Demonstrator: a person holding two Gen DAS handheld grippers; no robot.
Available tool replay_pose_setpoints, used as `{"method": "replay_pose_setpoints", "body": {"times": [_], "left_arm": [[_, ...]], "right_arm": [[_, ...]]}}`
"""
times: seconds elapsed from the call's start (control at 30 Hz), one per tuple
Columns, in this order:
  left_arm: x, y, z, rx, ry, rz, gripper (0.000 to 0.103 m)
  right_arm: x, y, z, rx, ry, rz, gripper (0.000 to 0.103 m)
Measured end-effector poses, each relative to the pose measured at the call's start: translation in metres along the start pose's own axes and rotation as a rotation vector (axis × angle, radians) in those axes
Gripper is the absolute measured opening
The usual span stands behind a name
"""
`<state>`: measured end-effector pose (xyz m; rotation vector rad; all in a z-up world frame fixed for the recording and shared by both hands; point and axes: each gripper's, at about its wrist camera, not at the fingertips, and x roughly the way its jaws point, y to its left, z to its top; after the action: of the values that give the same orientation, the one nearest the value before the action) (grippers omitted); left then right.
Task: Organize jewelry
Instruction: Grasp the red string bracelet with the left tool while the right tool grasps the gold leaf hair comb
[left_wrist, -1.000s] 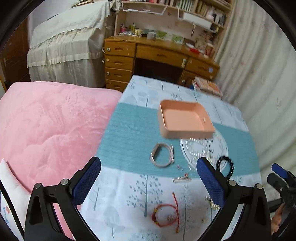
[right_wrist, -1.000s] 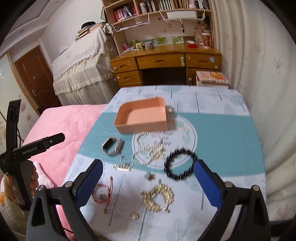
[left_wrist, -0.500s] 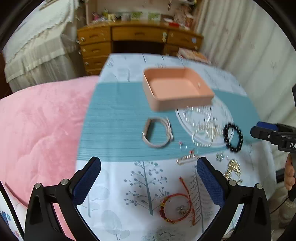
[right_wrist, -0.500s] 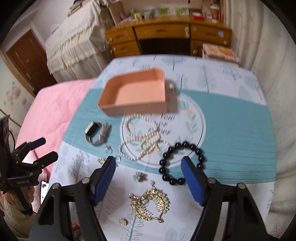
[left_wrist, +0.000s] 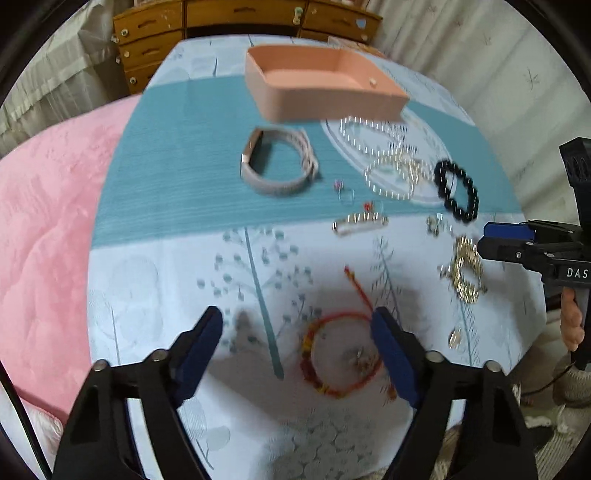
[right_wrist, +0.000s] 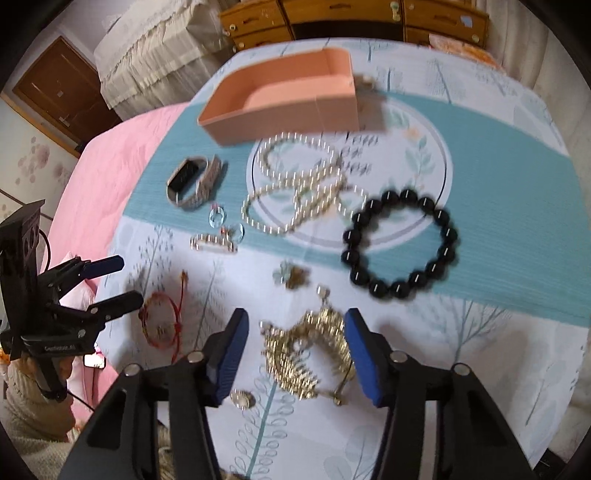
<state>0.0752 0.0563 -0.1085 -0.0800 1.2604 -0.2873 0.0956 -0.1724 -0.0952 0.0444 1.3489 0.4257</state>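
Overhead, two parted tools, left tool (left_wrist: 297, 330), right tool (right_wrist: 295, 341); one tray (right_wrist: 280, 110), one black bracelet (right_wrist: 400, 243).

red bracelet (left_wrist: 341, 356): right edge hidden behind left tool's right finger (left_wrist: 393, 356); charm blurred
gold necklace (right_wrist: 308, 352): right side tucked behind right tool's finger (right_wrist: 360, 354)
small ring (right_wrist: 216, 216): motion-blurred, shape unclear
flower piece (right_wrist: 291, 276): too smeared to tell type
wooden desk (right_wrist: 351, 16): top cut off by frame
pearls (left_wrist: 384, 155): streaked by blur
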Motion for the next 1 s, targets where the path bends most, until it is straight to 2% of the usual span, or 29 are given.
{"method": "replay_pose_setpoints", "body": {"times": [0.07, 0.13, 0.23, 0.4, 0.5, 0.93, 0.97, 1.0], "left_arm": [[0.006, 0.002, -0.005, -0.008, 0.039, -0.022, 0.06], [0.012, 0.003, -0.007, -0.015, 0.066, -0.028, 0.055], [0.014, 0.002, -0.007, -0.006, 0.069, -0.025, 0.051], [0.016, -0.004, -0.005, 0.019, 0.085, -0.018, 0.048], [0.017, -0.01, -0.004, 0.038, 0.097, -0.015, 0.048], [0.026, -0.043, -0.005, 0.145, 0.153, 0.092, 0.047], [0.026, -0.046, -0.005, 0.15, 0.156, 0.094, 0.041], [0.026, -0.047, -0.004, 0.153, 0.156, 0.097, 0.03]], "right_arm": [[0.003, -0.002, -0.004, 0.027, 0.017, 0.042, 0.052], [0.007, -0.007, -0.006, 0.091, 0.045, 0.107, 0.052], [0.014, -0.014, -0.007, 0.164, 0.062, 0.156, 0.052], [0.023, -0.018, -0.006, 0.228, 0.069, 0.167, 0.033], [0.026, -0.016, -0.005, 0.231, 0.067, 0.154, 0.027], [0.036, 0.009, 0.01, 0.228, 0.079, 0.009, 0.026], [0.037, 0.009, 0.011, 0.241, 0.085, 0.009, 0.026], [0.037, 0.007, 0.012, 0.264, 0.09, 0.015, 0.026]]}}
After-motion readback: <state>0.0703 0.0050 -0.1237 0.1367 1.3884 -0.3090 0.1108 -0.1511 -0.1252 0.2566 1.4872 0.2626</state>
